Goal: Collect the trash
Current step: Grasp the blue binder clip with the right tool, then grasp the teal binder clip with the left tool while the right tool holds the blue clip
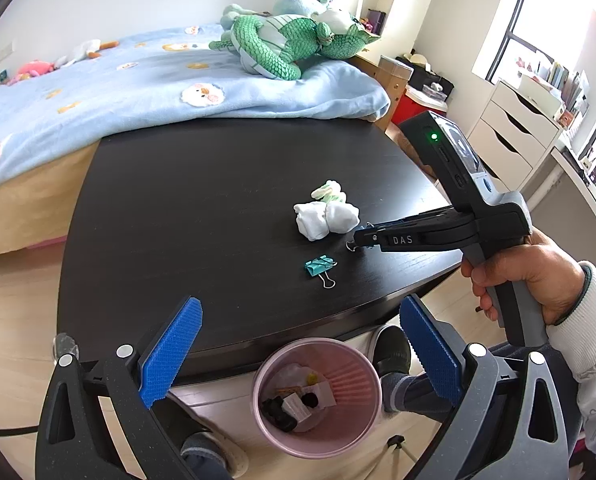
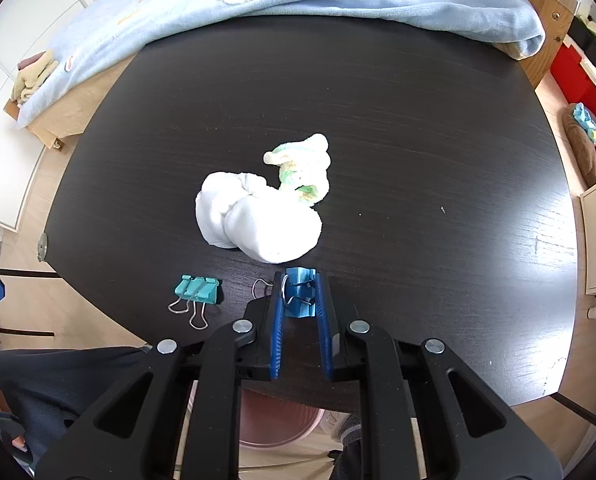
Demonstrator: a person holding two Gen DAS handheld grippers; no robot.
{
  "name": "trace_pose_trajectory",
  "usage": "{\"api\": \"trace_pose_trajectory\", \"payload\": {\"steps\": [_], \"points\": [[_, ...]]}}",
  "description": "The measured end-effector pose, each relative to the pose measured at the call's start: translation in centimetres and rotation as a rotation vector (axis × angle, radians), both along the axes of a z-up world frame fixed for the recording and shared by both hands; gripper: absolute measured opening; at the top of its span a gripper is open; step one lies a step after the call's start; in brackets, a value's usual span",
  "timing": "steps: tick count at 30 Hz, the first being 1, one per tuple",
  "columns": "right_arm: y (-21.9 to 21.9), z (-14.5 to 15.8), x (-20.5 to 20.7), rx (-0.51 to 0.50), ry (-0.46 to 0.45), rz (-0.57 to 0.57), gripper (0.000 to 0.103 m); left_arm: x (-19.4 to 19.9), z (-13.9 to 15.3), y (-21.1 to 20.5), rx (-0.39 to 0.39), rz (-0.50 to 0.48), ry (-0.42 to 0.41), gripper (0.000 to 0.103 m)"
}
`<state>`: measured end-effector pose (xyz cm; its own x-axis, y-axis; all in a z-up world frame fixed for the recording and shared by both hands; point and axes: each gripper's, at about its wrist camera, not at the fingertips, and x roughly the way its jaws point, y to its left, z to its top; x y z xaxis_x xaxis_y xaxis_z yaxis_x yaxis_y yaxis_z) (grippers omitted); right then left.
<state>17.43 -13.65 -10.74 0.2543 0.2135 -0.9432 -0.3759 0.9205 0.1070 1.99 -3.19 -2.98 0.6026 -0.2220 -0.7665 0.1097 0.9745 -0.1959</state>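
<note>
A blue binder clip (image 2: 300, 296) lies on the black table (image 2: 418, 120) near its front edge. My right gripper (image 2: 300, 276) is shut on it, one blue pad against each side, and one wire handle sticks out to the left. In the left wrist view the right gripper (image 1: 358, 236) reaches in from the right, tips down at the table. A teal binder clip (image 2: 198, 290) (image 1: 318, 266) lies just left of it. My left gripper (image 1: 300, 352) stands wide open and holds nothing, above a pink waste bin (image 1: 316, 396) that holds several scraps.
A white rolled sock bundle (image 2: 254, 220) (image 1: 326, 220) and a green-patterned sock (image 2: 304, 172) lie mid-table, just beyond the clips. A bed with a blue blanket (image 1: 138, 80) borders the table's far edge. The person's shoes (image 1: 390, 352) stand by the bin. White drawers (image 1: 510, 132) stand at right.
</note>
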Motion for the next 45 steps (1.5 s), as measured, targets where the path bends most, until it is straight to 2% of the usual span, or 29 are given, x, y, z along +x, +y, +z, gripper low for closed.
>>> {"api": "trace_pose_trajectory", "payload": {"steps": [5,18,23,29,30,31,35,37,41,45], "points": [[-1.0,1.2,-0.7,0.03,-0.014,-0.001,0.015,0.7,0.1,-0.6,0.015,-0.015,0.0,0.095],[-3.8,3.4,-1.2,0.038,-0.038,-0.023,0.015,4.6,-1.6,-3.4,0.078,-0.046,0.074,0.095],[-4.6,3.6,-1.3,0.035,-0.047,-0.042,0.015,6.3,-3.4,-4.4,0.098,-0.01,0.126,0.095],[-5.5,3.4,-1.2,0.044,-0.047,-0.055,0.015,7.5,-5.6,-4.8,0.103,0.082,0.176,0.095],[-5.5,3.4,-1.2,0.046,-0.046,-0.055,0.015,7.6,-5.9,-5.0,0.105,0.091,0.178,0.093],[-5.5,3.3,-1.3,0.047,-0.045,-0.055,0.015,7.7,-6.1,-5.0,0.107,0.096,0.182,0.084],[-5.8,3.1,-1.2,0.056,-0.042,-0.055,0.014,8.3,-7.2,-5.2,0.109,0.126,0.207,0.068],[-5.9,3.0,-1.2,0.06,-0.042,-0.056,0.014,8.5,-7.6,-5.3,0.11,0.132,0.213,0.054],[-6.0,2.9,-1.2,0.064,-0.041,-0.056,0.014,8.8,-7.9,-5.5,0.114,0.125,0.218,0.045],[-5.9,2.7,-1.2,0.066,-0.039,-0.051,0.014,8.9,-7.9,-5.5,0.113,0.116,0.204,0.03]]}}
